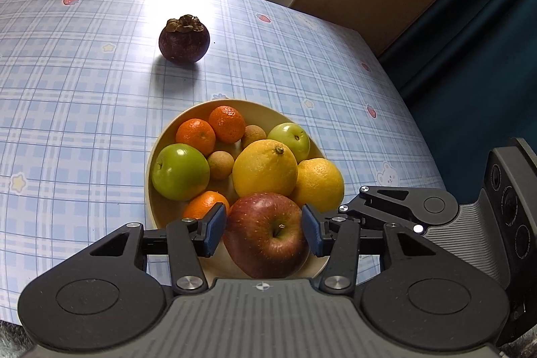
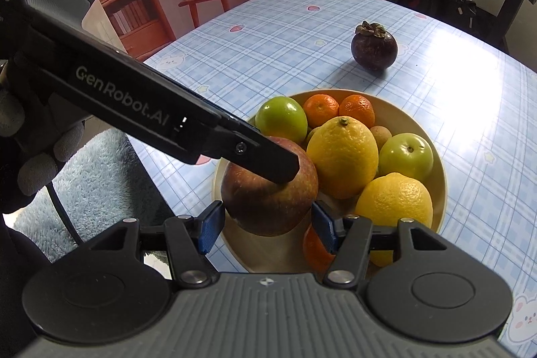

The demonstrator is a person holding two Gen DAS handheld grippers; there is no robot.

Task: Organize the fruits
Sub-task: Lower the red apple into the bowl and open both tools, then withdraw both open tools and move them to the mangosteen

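Fruit fills the cream bowl (image 1: 157, 190) on the checked tablecloth (image 1: 84, 89): green apples, tangerines, two lemons (image 1: 265, 171) and a red apple (image 1: 266, 235) at the near rim. My left gripper (image 1: 264, 228) straddles that red apple, pads just beside its flanks; whether they press I cannot tell. My right gripper (image 2: 268, 225) brackets the same apple, jaws part-open, seemingly not touching. One mangosteen (image 1: 184, 39) sits alone on the cloth, well apart from the bowl.
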